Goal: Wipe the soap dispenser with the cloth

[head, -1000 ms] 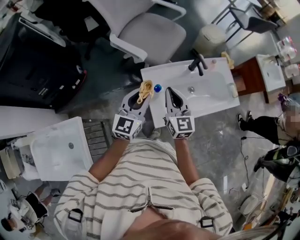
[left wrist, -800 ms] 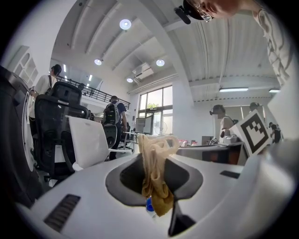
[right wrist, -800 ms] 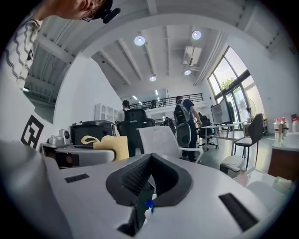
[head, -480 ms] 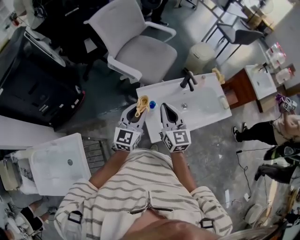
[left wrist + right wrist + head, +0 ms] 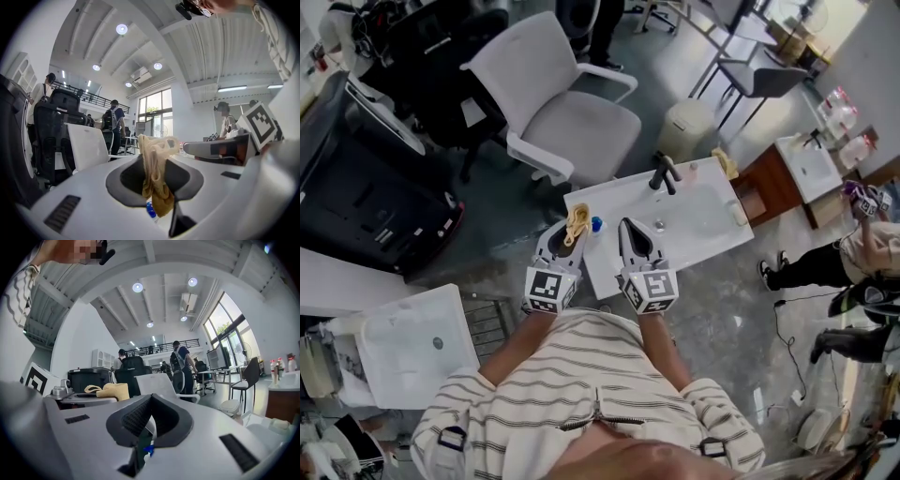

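My left gripper (image 5: pixel 571 225) is shut on a crumpled yellow cloth (image 5: pixel 576 221), which sticks up and hangs down between its pads in the left gripper view (image 5: pixel 156 174). The soap dispenser shows only as a small blue top (image 5: pixel 596 224) standing on the left end of the white sink top (image 5: pixel 694 230), just right of the cloth and between the two grippers. That blue top peeks out below the jaws in both gripper views (image 5: pixel 150 211) (image 5: pixel 149 449). My right gripper (image 5: pixel 625 226) is shut and empty, level, beside the dispenser's right.
A black faucet (image 5: pixel 664 172) stands at the sink's far edge, with a yellow item (image 5: pixel 724 162) at the far right corner. A grey office chair (image 5: pixel 572 112) is behind the sink. Another white basin (image 5: pixel 403 337) lies lower left. People stand at the right.
The whole view has drawn back, so the sink looks smaller. Both grippers stay side by side at the sink's left end, the right one slightly higher; the cloth stays gripped.
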`<state>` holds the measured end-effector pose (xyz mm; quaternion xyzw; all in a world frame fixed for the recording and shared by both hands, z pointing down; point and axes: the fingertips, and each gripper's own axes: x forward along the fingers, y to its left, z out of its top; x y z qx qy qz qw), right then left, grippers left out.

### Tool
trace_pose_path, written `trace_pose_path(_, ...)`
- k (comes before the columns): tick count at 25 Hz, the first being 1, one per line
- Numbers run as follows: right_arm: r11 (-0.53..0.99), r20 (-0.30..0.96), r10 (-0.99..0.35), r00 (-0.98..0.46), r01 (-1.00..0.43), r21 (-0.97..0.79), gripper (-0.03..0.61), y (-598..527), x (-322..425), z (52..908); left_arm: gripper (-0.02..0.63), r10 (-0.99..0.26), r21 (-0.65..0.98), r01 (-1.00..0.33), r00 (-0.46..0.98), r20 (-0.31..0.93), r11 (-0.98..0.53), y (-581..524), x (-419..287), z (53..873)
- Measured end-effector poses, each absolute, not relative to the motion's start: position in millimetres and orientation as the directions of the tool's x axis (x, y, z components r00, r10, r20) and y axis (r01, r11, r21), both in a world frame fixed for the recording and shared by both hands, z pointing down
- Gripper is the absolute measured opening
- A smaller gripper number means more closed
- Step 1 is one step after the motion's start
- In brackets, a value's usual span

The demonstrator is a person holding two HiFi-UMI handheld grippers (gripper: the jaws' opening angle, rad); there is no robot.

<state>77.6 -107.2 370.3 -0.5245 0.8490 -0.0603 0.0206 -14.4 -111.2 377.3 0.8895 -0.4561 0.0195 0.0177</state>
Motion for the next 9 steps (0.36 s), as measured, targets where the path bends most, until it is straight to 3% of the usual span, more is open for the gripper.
trace_pose_path(9,0.445,0.029,-0.892,-0.451,-0.887,-0.123,-0.012,-99.6,76.8,372.1,0.087,-0.812,0.019,-0.813,0.582,0.043,-0.582,-106.9,-17.1,374.9)
